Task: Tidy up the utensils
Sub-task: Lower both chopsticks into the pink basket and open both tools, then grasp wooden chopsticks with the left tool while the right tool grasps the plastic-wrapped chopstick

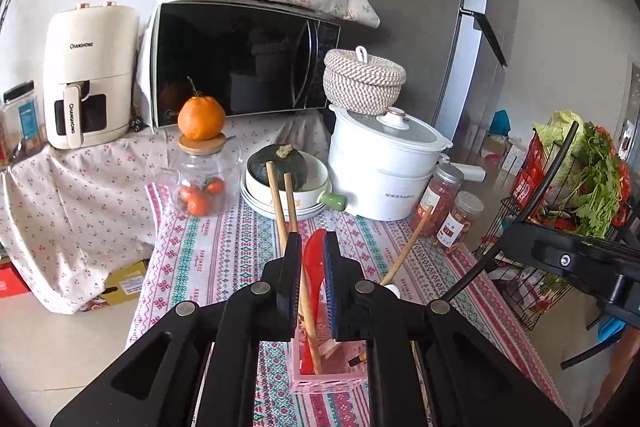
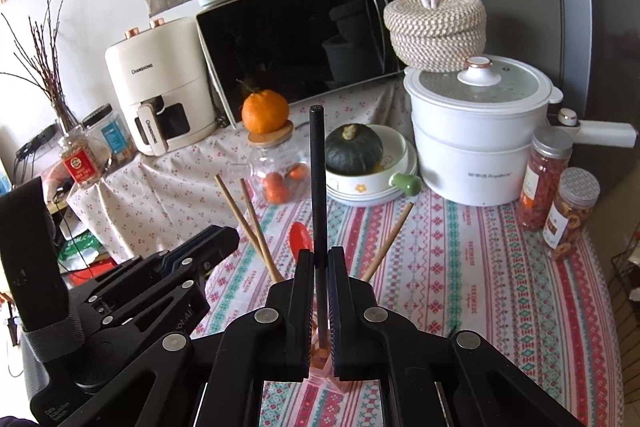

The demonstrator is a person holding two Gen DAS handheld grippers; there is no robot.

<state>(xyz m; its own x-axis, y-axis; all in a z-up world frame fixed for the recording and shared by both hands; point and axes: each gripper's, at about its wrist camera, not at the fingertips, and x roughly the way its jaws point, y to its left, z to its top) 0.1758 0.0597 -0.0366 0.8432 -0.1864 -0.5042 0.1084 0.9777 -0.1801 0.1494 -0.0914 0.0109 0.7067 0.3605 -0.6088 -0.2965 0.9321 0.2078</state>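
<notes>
A pink utensil holder [image 1: 332,371] stands on the patterned tablecloth below my left gripper [image 1: 313,247]. It holds two wooden chopsticks [image 1: 280,203], a red spoon [image 1: 314,267] and a wooden-handled utensil [image 1: 408,247]. My left gripper's jaws are apart around the red spoon and one chopstick, without clamping them. My right gripper [image 2: 320,259] is shut on a black chopstick [image 2: 318,179], held upright over the holder [image 2: 320,351]. The wooden chopsticks [image 2: 244,215] and the red spoon [image 2: 301,237] also show in the right wrist view, with my left gripper [image 2: 208,239] to the left.
Behind the holder stand a glass jar with an orange [image 1: 202,167], a pan with a green squash [image 1: 286,183], a white steamer pot [image 1: 384,167], two snack jars [image 1: 452,211], a microwave [image 1: 244,63] and an air fryer [image 1: 88,79]. A wire vegetable basket [image 1: 560,195] stands right.
</notes>
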